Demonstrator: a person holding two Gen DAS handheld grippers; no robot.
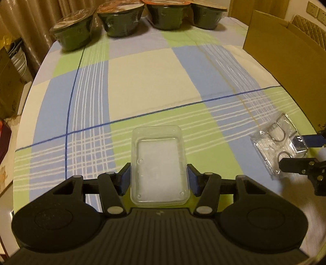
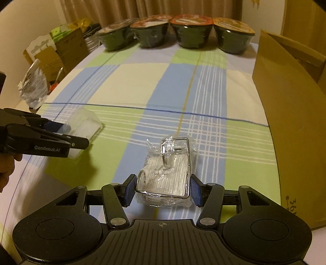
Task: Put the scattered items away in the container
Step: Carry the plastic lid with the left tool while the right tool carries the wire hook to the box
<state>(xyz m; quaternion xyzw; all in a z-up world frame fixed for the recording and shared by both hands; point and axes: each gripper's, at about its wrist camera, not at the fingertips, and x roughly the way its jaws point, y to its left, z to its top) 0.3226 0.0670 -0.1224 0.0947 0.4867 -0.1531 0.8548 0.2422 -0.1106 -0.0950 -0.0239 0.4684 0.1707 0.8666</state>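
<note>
Far left, off the table edge: stacked cardboard boxes (image 2: 61, 49) and a crumpled foil bag (image 2: 33, 85). Along the far edge of the checked tablecloth (image 1: 146, 81), a row of four dark lidded noodle bowls (image 1: 122, 19), upright and close together.

Near the middle-left, left gripper (image 1: 159, 180) clamped on a clear plastic box (image 1: 159, 163), blue pads (image 1: 126, 179) pressed against its two long sides, the box pointing forward and apparently raised off the cloth. Same gripper seen from the right wrist view at the left edge (image 2: 67, 132), gripped by a hand (image 2: 8, 169) partly in view.

Further right, right gripper (image 2: 163, 189) closed around a wrapped metal rack (image 2: 167, 175), a chrome wire frame in crinkled clear film, pads touching its sides; whether it rests on the cloth cannot be told. Same gripper visible at the right margin of the left wrist view (image 1: 301, 155).

Far right, a tall open cardboard carton (image 2: 289, 106) standing on the table, well apart from both held items.
</note>
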